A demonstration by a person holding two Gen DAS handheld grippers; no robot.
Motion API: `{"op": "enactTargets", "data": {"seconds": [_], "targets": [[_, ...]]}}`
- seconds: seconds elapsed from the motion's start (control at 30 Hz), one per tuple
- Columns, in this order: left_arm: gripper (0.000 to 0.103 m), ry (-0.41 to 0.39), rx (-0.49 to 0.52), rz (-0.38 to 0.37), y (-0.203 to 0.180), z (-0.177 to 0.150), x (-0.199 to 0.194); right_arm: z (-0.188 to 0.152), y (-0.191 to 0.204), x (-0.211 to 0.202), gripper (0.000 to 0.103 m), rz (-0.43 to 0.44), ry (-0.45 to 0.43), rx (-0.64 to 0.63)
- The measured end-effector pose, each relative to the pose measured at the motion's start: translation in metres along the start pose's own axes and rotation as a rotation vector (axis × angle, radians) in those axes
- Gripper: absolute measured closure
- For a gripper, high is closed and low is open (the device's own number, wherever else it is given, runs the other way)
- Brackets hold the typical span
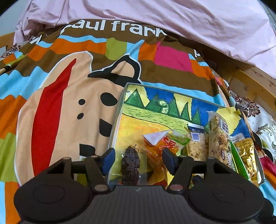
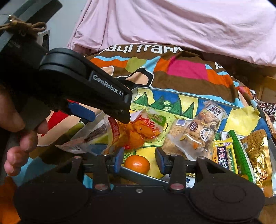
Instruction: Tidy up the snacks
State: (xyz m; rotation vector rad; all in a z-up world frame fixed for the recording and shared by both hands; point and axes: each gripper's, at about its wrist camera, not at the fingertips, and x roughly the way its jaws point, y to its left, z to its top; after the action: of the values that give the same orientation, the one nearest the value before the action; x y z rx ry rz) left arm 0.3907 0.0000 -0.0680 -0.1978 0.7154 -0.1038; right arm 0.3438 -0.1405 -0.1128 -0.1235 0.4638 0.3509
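A person's hand [image 2: 15, 131] is gripping the handle of the left gripper [image 1: 138, 157] at the left of the right wrist view, its black body reaching in over a shallow tray [image 2: 189, 93] lined with a child's crayon landscape. The tray is sitting on a bright cartoon-print bedspread [image 1: 60, 103], with a pink quilt [image 1: 155, 15] bunched behind it. The left gripper's blue-padded fingers [image 1: 108, 159] are standing spread, pressing on nothing; a dark brown snack bar [image 1: 129, 168] in clear wrap is lying between them at the tray's near left end. Just to its right, an orange snack packet [image 2: 138, 131] with a green label is lying crumpled on the tray floor. In front of it, a small orange fruit [image 2: 136, 164] is resting by the tray's near rim, framed between the spread, untouching fingers of the right gripper [image 2: 139, 162]. Farther right, a pale rice-crisp bar [image 2: 174, 137] is lying beside a clear-wrapped nut and grain bar [image 2: 203, 127], the two touching. At the tray's right end, a yellow packet [image 2: 224, 156], a green stick pack [image 2: 241, 153] and a gold foil pouch [image 2: 257, 151] are crowding side by side.
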Motion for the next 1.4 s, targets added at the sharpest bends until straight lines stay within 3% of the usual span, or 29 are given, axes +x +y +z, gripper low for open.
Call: {"op": "enactTargets", "data": {"seconds": [0.37,0.73,1.1,1.4], "targets": [[0.018,-0.097,-0.025,-0.039,0.003,0.0,-0.037,0.011,-0.003,-0.031,0.034,-0.005,-0.08,0.021],[0.002,-0.229,-0.062,-0.022,0.013,0.007,-0.105,0.038,-0.012,-0.098,0.013,-0.048,-0.194,0.06],[0.001,-0.335,-0.006,0.03,0.01,-0.027,-0.176,0.044,-0.012,-0.173,0.001,-0.089,-0.26,0.082],[0.0,-0.402,0.022,0.056,0.0,-0.067,-0.22,0.026,-0.012,-0.223,0.001,-0.143,-0.275,0.095]]}}
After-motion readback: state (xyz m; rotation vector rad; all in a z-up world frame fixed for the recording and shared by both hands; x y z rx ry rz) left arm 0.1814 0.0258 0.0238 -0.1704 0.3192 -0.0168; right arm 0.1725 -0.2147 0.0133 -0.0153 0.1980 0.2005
